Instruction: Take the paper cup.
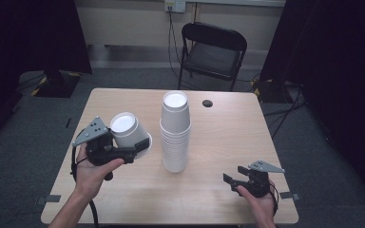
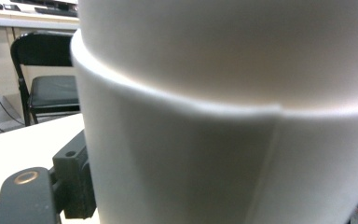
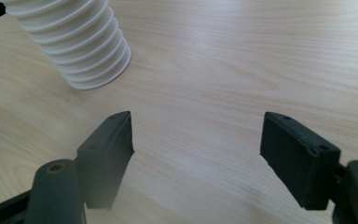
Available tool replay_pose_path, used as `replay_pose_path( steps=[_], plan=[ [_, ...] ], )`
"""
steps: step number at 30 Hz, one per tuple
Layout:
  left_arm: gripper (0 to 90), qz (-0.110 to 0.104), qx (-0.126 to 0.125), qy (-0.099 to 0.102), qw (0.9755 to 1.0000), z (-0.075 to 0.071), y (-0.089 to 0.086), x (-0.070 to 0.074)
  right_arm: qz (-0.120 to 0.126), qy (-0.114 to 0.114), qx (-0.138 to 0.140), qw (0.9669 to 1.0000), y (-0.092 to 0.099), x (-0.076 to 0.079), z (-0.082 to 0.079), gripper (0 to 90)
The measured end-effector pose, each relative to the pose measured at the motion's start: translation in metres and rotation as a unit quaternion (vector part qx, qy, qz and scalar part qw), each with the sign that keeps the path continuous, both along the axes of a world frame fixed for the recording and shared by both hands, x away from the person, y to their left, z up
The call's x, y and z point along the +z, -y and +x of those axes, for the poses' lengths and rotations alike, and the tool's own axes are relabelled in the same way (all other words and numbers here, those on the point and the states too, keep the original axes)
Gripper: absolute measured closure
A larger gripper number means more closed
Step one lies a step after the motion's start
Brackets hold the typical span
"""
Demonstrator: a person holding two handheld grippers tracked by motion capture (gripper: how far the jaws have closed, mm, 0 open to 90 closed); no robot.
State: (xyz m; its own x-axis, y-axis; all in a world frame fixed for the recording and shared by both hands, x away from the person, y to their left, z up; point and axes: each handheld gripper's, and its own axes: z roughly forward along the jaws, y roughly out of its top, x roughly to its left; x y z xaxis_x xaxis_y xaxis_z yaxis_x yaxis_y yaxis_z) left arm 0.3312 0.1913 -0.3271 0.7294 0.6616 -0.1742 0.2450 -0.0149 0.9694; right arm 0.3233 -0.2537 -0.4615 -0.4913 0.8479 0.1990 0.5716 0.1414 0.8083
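Note:
A tall stack of white paper cups (image 1: 175,135) stands upside down in the middle of the wooden table (image 1: 228,137); its lower rims (image 3: 81,46) show at the top left of the right gripper view. My left gripper (image 1: 137,151) is shut on a single white cup (image 1: 126,129), held tilted with its base up, left of the stack and just above the table. That cup's wall (image 2: 223,140) is pressed close to the left gripper view's camera, with one black finger (image 2: 74,179) against it. Over the table's front right, my right gripper (image 1: 234,175) (image 3: 196,128) is open with nothing between its fingers.
A black folding chair (image 1: 212,50) stands behind the table's far edge. A dark round hole (image 1: 207,103) sits in the tabletop at the back, right of the stack. Bare wood lies between the stack and my right gripper. Grey carpet surrounds the table.

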Motion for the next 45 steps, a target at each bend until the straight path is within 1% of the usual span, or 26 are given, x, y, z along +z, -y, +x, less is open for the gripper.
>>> replay_pose_path(
  steps=[3,4,6,8,9,10,11,12,13,14,16,17,18,19,21,22,25,27,28,29,32,34,36,40,42,45],
  plan=[
    [14.7,0.001,-0.005,-0.015,0.9999,0.000,0.003,-0.008,-0.001,0.013,0.001,0.9999,-0.003,0.003,-0.004,28.5],
    [14.7,0.000,-0.008,-0.026,0.9996,-0.001,0.007,-0.014,-0.004,0.017,0.003,0.9998,-0.005,0.004,-0.005,28.9],
    [14.6,0.001,-0.010,-0.039,0.9992,-0.002,0.009,-0.019,-0.007,0.018,0.009,0.9998,-0.008,0.005,-0.006,30.2],
    [14.6,0.006,-0.012,-0.043,0.9990,-0.003,0.011,-0.022,-0.007,0.021,0.011,0.9997,-0.010,0.005,-0.007,30.2],
    [14.7,0.010,-0.012,-0.045,0.9988,-0.004,0.011,-0.023,-0.008,0.027,0.013,0.9995,-0.011,0.006,-0.008,30.8],
    [14.7,0.011,-0.016,-0.053,0.9984,-0.005,0.013,-0.027,-0.005,0.034,0.016,0.9993,-0.014,0.008,-0.009,32.8],
    [14.7,0.011,-0.016,-0.053,0.9984,-0.005,0.013,-0.027,-0.005,0.034,0.016,0.9993,-0.014,0.008,-0.009,32.8],
    [14.7,0.010,-0.019,-0.059,0.9980,-0.006,0.015,-0.029,-0.003,0.046,0.025,0.9986,-0.017,0.009,-0.011,33.4],
    [14.7,0.016,-0.026,-0.061,0.9977,-0.007,0.018,-0.031,0.000,0.048,0.028,0.9984,-0.018,0.010,-0.012,33.7],
    [14.7,0.016,-0.026,-0.061,0.9977,-0.007,0.018,-0.031,0.000,0.048,0.028,0.9984,-0.018,0.010,-0.012,33.7],
    [14.7,0.014,-0.031,-0.068,0.9971,-0.010,0.021,-0.033,-0.002,0.058,0.033,0.9978,-0.022,0.012,-0.014,34.5],
    [14.7,0.018,-0.032,-0.070,0.9969,-0.010,0.022,-0.035,-0.003,0.061,0.035,0.9975,-0.023,0.013,-0.015,34.6],
    [14.7,0.017,-0.037,-0.076,0.9963,-0.011,0.024,-0.038,-0.005,0.065,0.040,0.9971,-0.025,0.014,-0.016,35.1],
    [14.7,0.017,-0.037,-0.076,0.9963,-0.011,0.024,-0.038,-0.005,0.065,0.040,0.9970,-0.027,0.014,-0.017,35.4],
    [14.7,0.016,-0.039,-0.086,0.9954,-0.013,0.026,-0.043,-0.005,0.066,0.043,0.9969,-0.028,0.015,-0.018,36.4],
    [14.7,0.011,-0.040,-0.093,0.9948,-0.014,0.026,-0.045,-0.005,0.069,0.046,0.9966,-0.030,0.015,-0.018,37.1],
    [14.7,0.014,-0.041,-0.109,0.9931,-0.013,0.027,-0.052,-0.002,0.073,0.056,0.9958,-0.034,0.018,-0.021,38.9],
    [14.7,0.010,-0.039,-0.118,0.9922,-0.013,0.027,-0.056,-0.004,0.075,0.061,0.9953,-0.038,0.019,-0.022,39.6],
    [14.7,0.010,-0.038,-0.125,0.9914,-0.013,0.028,-0.060,-0.004,0.076,0.069,0.9947,-0.041,0.020,-0.023,41.2],
    [14.7,0.010,-0.038,-0.125,0.9914,-0.013,0.028,-0.060,-0.004,0.076,0.069,0.9947,-0.041,0.020,-0.023,41.2],
    [14.7,0.004,-0.036,-0.139,0.9896,-0.013,0.028,-0.065,-0.004,0.080,0.080,0.9936,-0.048,0.023,-0.024,43.3],
    [14.7,0.002,-0.037,-0.150,0.9880,-0.012,0.030,-0.068,-0.006,0.082,0.098,0.9918,-0.058,0.025,-0.025,44.2],
    [14.8,0.000,-0.036,-0.152,0.9877,-0.012,0.030,-0.069,-0.006,0.081,0.101,0.9916,-0.061,0.026,-0.025,44.6],
    [14.8,-0.011,-0.040,-0.163,0.9857,-0.012,0.030,-0.069,-0.006,0.089,0.125,0.9881,-0.076,0.030,-0.028,47.5],
    [14.7,-0.017,-0.038,-0.167,0.9850,-0.011,0.030,-0.069,-0.006,0.094,0.130,0.9870,-0.083,0.032,-0.029,47.8],
    [14.8,-0.023,-0.041,-0.180,0.9826,-0.011,0.029,-0.070,-0.002,0.104,0.142,0.9844,-0.094,0.036,-0.030,48.5]
  ],
)
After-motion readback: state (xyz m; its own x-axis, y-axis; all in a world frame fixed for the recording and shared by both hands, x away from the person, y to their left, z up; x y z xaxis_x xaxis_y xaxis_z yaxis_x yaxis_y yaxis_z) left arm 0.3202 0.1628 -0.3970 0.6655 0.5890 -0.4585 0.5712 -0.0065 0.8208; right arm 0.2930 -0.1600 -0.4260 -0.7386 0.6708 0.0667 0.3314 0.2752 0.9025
